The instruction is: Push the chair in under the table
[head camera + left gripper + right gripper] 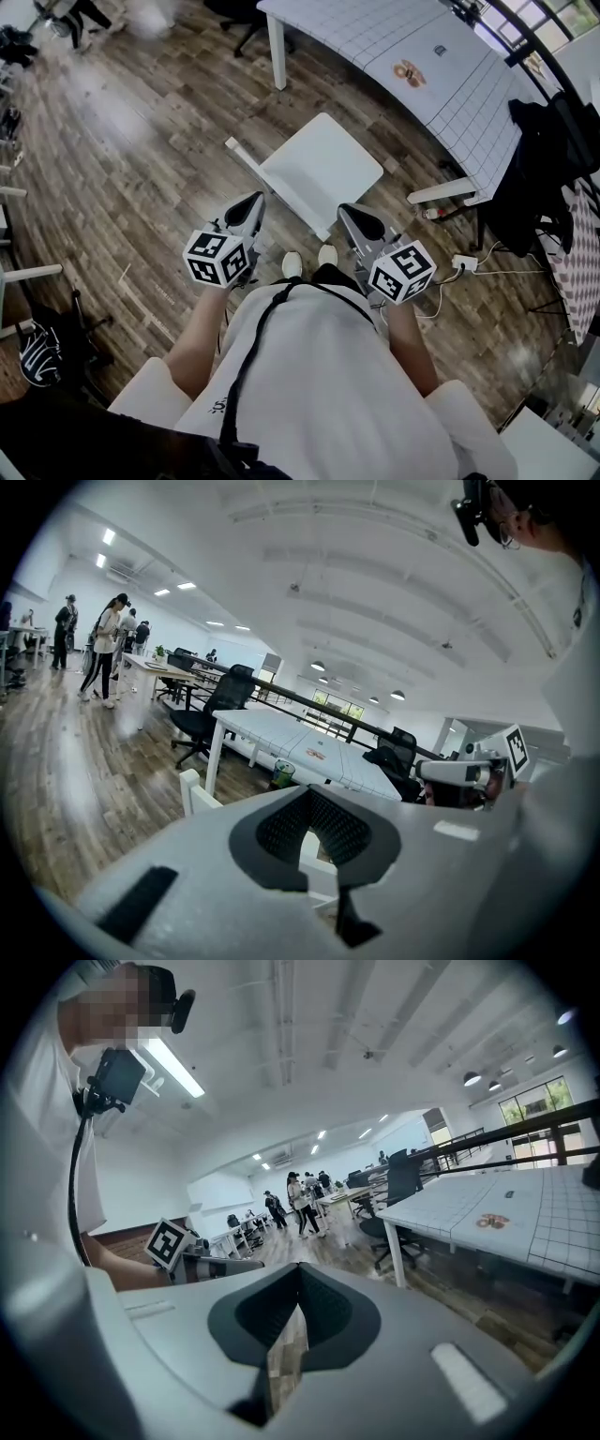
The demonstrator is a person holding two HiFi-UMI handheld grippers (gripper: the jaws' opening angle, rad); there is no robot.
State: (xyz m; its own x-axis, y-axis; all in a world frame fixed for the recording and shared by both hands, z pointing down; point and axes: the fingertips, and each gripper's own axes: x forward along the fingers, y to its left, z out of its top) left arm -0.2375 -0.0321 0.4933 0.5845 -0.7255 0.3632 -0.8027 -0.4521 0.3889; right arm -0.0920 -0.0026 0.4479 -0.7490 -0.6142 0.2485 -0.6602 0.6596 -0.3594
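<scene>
Two hand-held grippers flank one white chair: the left gripper [250,208], left of the chair's [321,169] near edge, has its jaws together and empty. The right gripper [353,216], opposite, is likewise closed on nothing. The chair stands clear of the one table [375,37] beyond it, and by the look of it the whole push remains.

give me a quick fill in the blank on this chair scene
1. The chair has a ____ seat.
2. The left gripper and the right gripper both have their jaws ____.
3. The table top carries a ____ pattern.
4. The floor is laid with ____ planks.
Missing words: white; shut; grid; wood
</scene>
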